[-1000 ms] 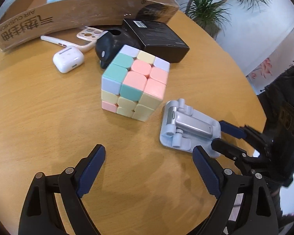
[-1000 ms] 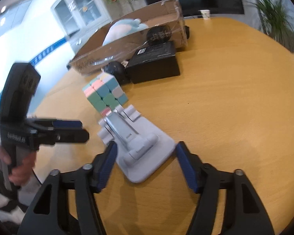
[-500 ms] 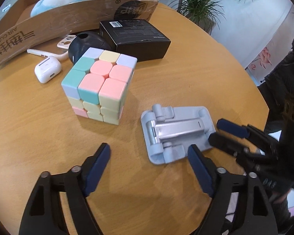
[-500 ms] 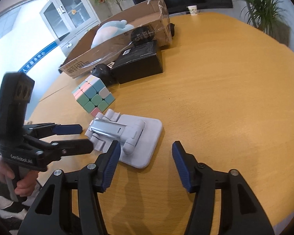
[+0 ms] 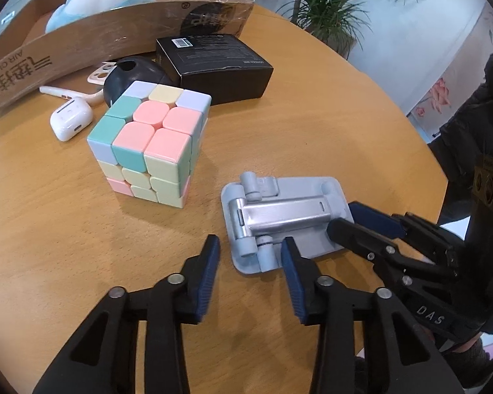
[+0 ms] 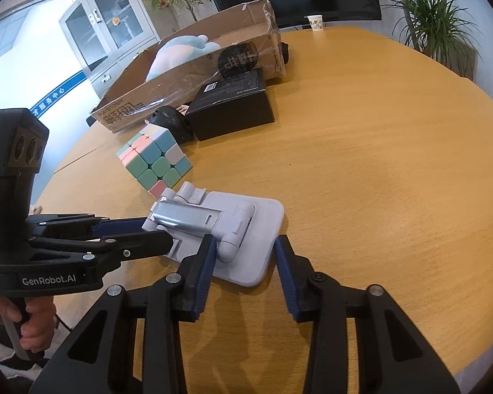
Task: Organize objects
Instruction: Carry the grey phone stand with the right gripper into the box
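A grey folding phone stand (image 5: 281, 216) lies flat on the round wooden table (image 5: 65, 246); it also shows in the right wrist view (image 6: 223, 229). My left gripper (image 5: 249, 256) is half closed around the stand's near corner, fingers just apart from it. My right gripper (image 6: 243, 256) straddles the stand's other end, jaws close to its sides. Contact is not clear in either view. A pastel puzzle cube (image 5: 148, 141) stands left of the stand, and appears in the right wrist view (image 6: 154, 161).
A black box (image 5: 213, 65), a black round object (image 5: 131, 75), white earbud case (image 5: 70, 121) and phone case (image 5: 98, 74) lie behind the cube. A long cardboard box (image 5: 115, 32) holding a blue plush (image 5: 98, 3) stands at the back. Table edge lies right.
Both grippers have narrowed from wide open and moved in onto the phone stand from opposite ends. The stand has turned slightly on the table.
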Demonstrator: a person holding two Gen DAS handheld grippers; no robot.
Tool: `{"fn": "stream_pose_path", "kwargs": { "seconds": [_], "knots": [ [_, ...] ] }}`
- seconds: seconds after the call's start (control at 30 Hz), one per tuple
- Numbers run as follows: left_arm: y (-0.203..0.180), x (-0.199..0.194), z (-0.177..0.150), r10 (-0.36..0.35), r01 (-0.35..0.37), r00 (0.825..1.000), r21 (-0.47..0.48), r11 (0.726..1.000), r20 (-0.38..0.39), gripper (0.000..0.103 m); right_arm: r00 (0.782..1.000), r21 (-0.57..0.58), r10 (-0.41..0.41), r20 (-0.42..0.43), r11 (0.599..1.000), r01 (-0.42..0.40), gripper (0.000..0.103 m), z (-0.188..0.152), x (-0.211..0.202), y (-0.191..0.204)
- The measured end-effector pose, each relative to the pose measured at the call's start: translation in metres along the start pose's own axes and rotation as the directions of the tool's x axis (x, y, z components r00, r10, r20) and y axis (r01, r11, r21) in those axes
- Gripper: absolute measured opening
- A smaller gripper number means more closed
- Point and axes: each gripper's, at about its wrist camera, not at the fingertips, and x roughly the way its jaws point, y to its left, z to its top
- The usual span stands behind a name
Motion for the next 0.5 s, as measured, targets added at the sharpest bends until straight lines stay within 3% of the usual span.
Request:
{"fn": "stream_pose_path", "kwargs": {
  "seconds": [0.07, 0.13, 0.23, 0.27, 0.33, 0.4, 0.5],
  "knots": [
    [-0.0014, 0.0005, -0.0002, 0.009, -0.009, 1.0, 0.005, 1.0, 0.002, 0.038, 1.0, -0.003, -0.009, 0.004, 1.0, 0.009, 0.035, -0.0011, -0.0003, 0.0017],
    [-0.0039, 0.0011, -0.0013, 0.01, -0.01, 1.0, 0.014, 1.0, 0.004, 0.029, 1.0, -0.011, -0.015, 0.011, 1.0, 0.015, 0.035, -0.002, -0.0006, 0.0023],
    [-0.0041, 0.001, -0.0019, 0.012, -0.012, 1.0, -0.005, 1.0, 0.008, 0.029, 1.0, -0.004, -0.02, 0.01, 1.0, 0.02, 0.035, -0.0024, -0.0009, 0.0027],
    [-0.0052, 0.0012, -0.0023, 0.013, -0.013, 1.0, 0.006, 1.0, 0.009, 0.029, 1.0, -0.005, -0.022, 0.009, 1.0, 0.022, 0.035, -0.0025, -0.0011, 0.0031],
    [-0.0045, 0.0006, -0.0037, 0.047, -0.048, 0.999, 0.01, 0.999, 0.022, 0.044, 1.0, -0.006, -0.022, 0.005, 1.0, 0.022, 0.036, -0.0025, -0.001, 0.003],
    [-0.005, 0.0002, -0.0054, 0.051, -0.052, 0.998, 0.02, 0.998, 0.037, 0.045, 1.0, -0.01, -0.023, 0.009, 1.0, 0.023, 0.037, -0.0026, -0.0011, 0.0033],
    [-0.0045, -0.0002, -0.0067, 0.008, -0.009, 1.0, 0.006, 1.0, 0.03, 0.029, 0.999, -0.02, -0.045, 0.018, 0.999, 0.046, 0.037, -0.0042, -0.0013, 0.0073]
  ]
}}
